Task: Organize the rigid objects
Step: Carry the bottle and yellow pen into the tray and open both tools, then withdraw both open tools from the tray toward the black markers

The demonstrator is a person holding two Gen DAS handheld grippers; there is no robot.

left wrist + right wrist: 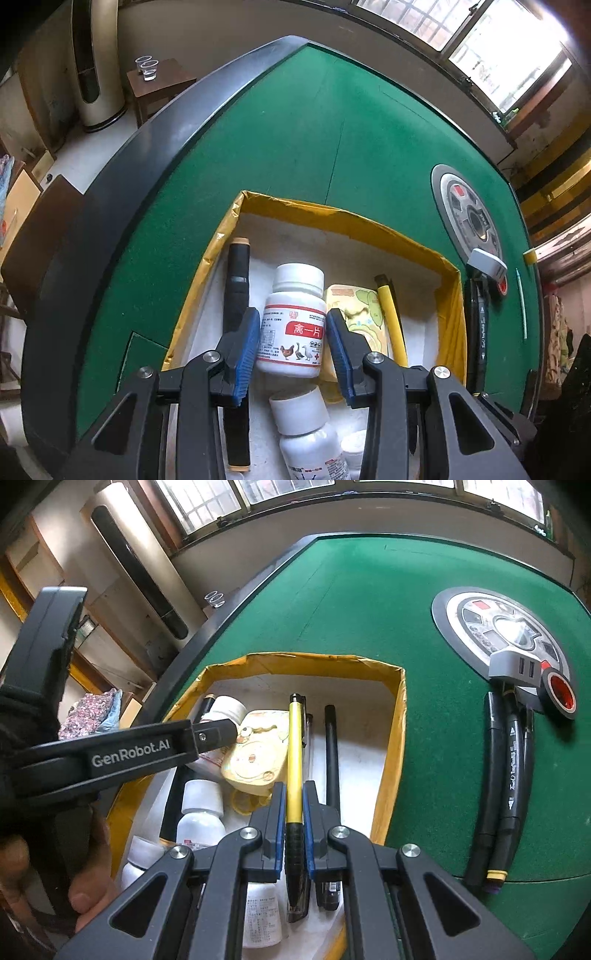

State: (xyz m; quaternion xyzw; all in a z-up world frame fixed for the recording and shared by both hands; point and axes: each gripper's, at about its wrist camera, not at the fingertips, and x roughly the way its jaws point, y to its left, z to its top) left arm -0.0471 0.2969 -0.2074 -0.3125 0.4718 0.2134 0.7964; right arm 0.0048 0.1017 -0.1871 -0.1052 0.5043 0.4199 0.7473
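A yellow-rimmed box [343,218] with a white floor sits on the green table. My left gripper [291,332] is over it, its blue pads on either side of a white medicine bottle [293,321] with a red label; the grip looks closed on it. More white bottles [310,435], a black marker [236,295] and a yellow case [365,317] lie in the box. My right gripper [294,805] is shut on a yellow pen [294,753] with a black grip, held over the box [395,731]. The left gripper's arm [122,749] crosses the right view.
Black markers [506,786] lie on the green felt to the right of the box, beside a grey charger [517,668] and a tape roll [559,696]. A round control panel [469,214] sits in the table's middle. The table's black rim [122,177] runs along the left.
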